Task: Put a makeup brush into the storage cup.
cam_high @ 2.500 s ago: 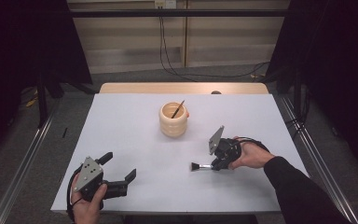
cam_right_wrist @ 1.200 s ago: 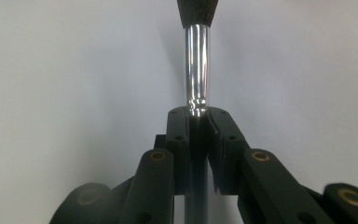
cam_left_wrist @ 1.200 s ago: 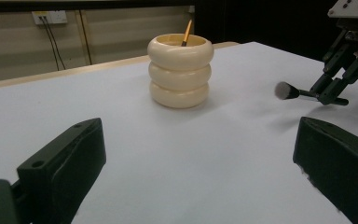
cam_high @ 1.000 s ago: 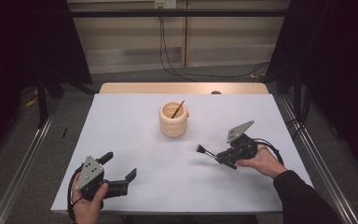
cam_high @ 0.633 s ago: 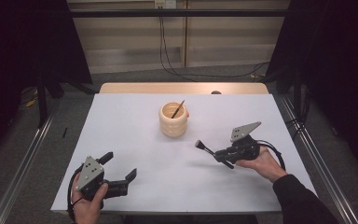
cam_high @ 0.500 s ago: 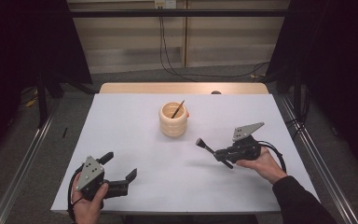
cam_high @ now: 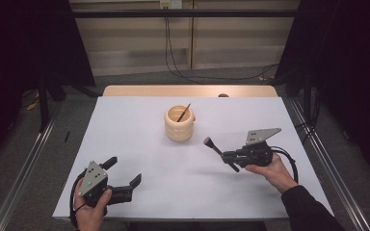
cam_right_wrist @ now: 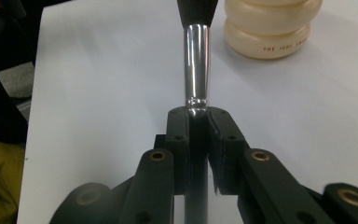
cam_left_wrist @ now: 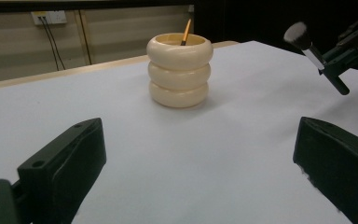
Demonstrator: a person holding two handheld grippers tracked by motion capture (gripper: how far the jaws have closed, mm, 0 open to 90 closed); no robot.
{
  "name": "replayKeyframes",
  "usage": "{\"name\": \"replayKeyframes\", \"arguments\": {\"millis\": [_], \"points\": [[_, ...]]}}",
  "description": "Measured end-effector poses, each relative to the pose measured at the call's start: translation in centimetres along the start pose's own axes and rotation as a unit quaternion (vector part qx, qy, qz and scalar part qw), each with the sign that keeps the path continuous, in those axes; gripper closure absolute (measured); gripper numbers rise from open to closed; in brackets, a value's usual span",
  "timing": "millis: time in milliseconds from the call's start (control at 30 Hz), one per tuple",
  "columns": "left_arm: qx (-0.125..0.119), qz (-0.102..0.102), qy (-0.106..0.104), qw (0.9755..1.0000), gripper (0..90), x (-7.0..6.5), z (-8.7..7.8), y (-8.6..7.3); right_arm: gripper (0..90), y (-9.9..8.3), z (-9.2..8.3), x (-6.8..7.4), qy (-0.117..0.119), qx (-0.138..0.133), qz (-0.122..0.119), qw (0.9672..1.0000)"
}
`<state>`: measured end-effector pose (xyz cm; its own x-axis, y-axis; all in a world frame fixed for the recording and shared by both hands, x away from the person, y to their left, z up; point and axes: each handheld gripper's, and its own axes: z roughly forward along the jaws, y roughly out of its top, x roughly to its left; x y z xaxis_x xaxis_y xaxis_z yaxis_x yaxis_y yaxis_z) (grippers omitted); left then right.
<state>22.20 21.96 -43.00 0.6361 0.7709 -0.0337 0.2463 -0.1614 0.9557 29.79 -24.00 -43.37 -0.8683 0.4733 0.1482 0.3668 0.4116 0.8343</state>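
Above the table, the right gripper (cam_high: 232, 157) clamps a makeup brush (cam_high: 218, 150); the left gripper (cam_high: 125, 183) rests open.

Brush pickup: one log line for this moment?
right gripper: shut on makeup brush, off table | left gripper: open, idle | ribbed cup: holds thin brush

Right gripper (cam_high: 233, 157) jaws clamped; left gripper (cam_high: 125, 180) jaws apart.

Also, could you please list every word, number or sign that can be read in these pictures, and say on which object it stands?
"THE JUDY SMO": small reddish capitals on the lowest ring of the cream holder, seen in the right gripper view; the line runs on past this point and the rest cannot be read.
No other text: the brush, the right gripper, the left gripper and the table bear none that can be read.
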Motion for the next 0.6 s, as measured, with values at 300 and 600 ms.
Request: {"name": "replayKeyframes", "arguments": {"millis": [300, 600], "points": [[-0.003, -0.006, -0.001, 1.0000, 2.4, 0.1, 0.0, 0.0, 79.0, 0.2, -0.7, 0.5, -0.001, -0.047, -0.002, 0.9989], [-0.006, -0.004, -0.004, 1.0000, 2.4, -0.1, 0.0, 0.1, 79.0, 0.1, -1.5, 0.6, -0.004, -0.092, 0.007, 0.9958]]}}
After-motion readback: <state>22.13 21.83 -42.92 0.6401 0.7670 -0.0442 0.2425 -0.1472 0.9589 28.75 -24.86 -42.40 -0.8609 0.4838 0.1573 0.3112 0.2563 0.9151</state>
